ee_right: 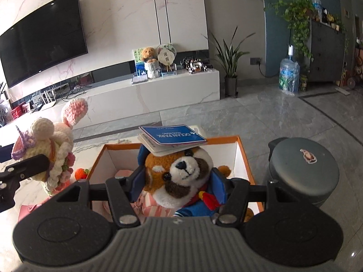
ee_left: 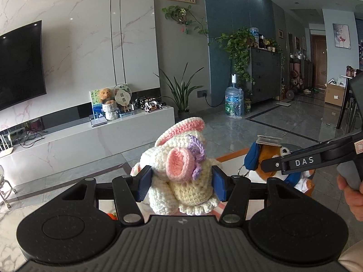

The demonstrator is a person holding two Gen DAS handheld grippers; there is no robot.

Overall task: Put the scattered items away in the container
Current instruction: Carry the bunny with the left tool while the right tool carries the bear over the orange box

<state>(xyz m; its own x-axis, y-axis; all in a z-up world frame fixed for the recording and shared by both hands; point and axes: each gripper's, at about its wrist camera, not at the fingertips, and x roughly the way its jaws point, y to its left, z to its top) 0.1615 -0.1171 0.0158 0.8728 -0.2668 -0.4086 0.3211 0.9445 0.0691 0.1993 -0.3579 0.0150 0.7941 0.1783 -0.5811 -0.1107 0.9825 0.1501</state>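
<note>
My left gripper is shut on a cream crochet bunny with pink ears and a purple bow, held up above the table. The bunny also shows in the right wrist view, left of the box. My right gripper is shut on a brown and white plush animal in a blue jacket with a blue tag on its head, held over the orange-rimmed white box. The plush and the right gripper's arm show at the right of the left wrist view.
A small orange crochet item lies left of the box. A pink pouch lies at the lower left. Pink striped fabric lies in the box. A grey round container stands right of the box. A TV cabinet stands behind.
</note>
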